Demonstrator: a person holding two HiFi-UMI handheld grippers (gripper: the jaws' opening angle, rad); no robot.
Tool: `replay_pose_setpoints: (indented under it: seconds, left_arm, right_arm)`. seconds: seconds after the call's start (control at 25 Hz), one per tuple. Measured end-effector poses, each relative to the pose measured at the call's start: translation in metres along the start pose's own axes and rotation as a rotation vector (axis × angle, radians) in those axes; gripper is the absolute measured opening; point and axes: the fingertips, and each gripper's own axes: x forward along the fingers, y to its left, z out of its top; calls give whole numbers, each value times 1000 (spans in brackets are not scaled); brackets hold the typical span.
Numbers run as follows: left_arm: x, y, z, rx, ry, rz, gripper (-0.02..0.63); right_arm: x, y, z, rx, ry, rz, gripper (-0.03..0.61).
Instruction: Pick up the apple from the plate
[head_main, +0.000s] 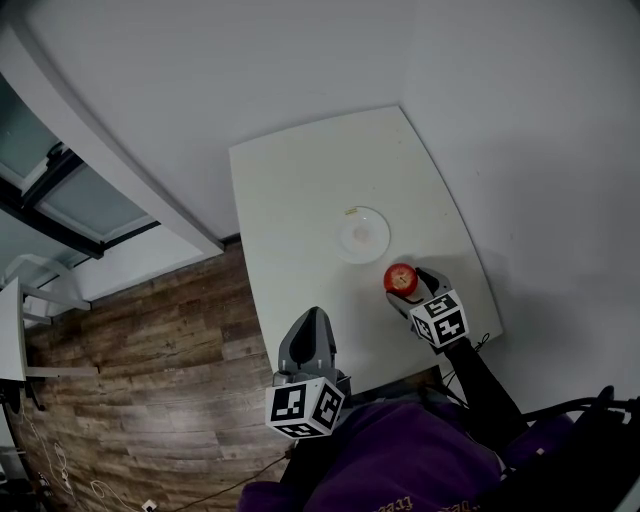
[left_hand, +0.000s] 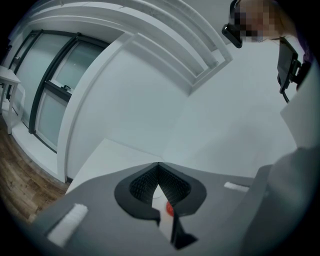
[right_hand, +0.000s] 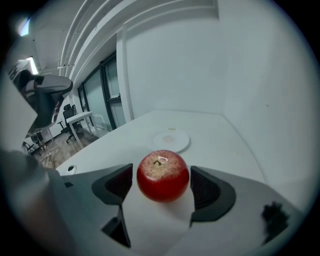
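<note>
We look steeply down on a white desk (head_main: 300, 200) set against a pale wall, with wood floor (head_main: 150, 350) to its left. A small round white plate (head_main: 362, 238) sits near the middle of the desk with nothing on it. The red apple (head_main: 401, 278) is off the plate, just beside it on the side nearer us, towards the desk's right edge. The right gripper (head_main: 412, 290) reaches in from below right, its marker cube (head_main: 440, 320) behind it. In the right gripper view the jaws stand wide, one on each side of the apple at its widest part. A thin pale sliver shows between each dark pad and the fruit, so we see the jaws bracketing it closely, not pressing on it. White desk shows under the apple, and the plate lies beyond it. The left gripper (head_main: 313, 318) hangs over the desk's near left edge, well apart from the apple. In the left gripper view its jaws meet at the tips and hold nothing. A purple garment (head_main: 400, 460) fills the bottom of the head view.
</note>
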Motion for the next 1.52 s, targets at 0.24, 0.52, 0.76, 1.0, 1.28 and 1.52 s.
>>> replay_pose_setpoints:
  seconds: [0.24,0.52,0.76,1.0,1.28,1.52]
  left_arm:
    - [0,2,1,-2,-3,4,5]
    - [4,0,4,9,-11,1,5]
    - [4,-1,12,28,-26,-3,5]
    - [6,-1,14,23,-31,-1,5]
    - [7,-1,16,19,-34,-5,5]
    - [6,1,15,17,-34,-7,5]
  right_arm:
    - [-33,-2,35,9,-136,-27,353]
    - [-79,-4,96,26,-360,-39,347]
    - [-111,-13,133,-14,-508,-184,26]
    - [-116,-13,144,-13,-525,-169,11]
    - [-116,-11,148,-34,-520,-171,10]
    - [-115,-8,148,-30,-522,-167,9]
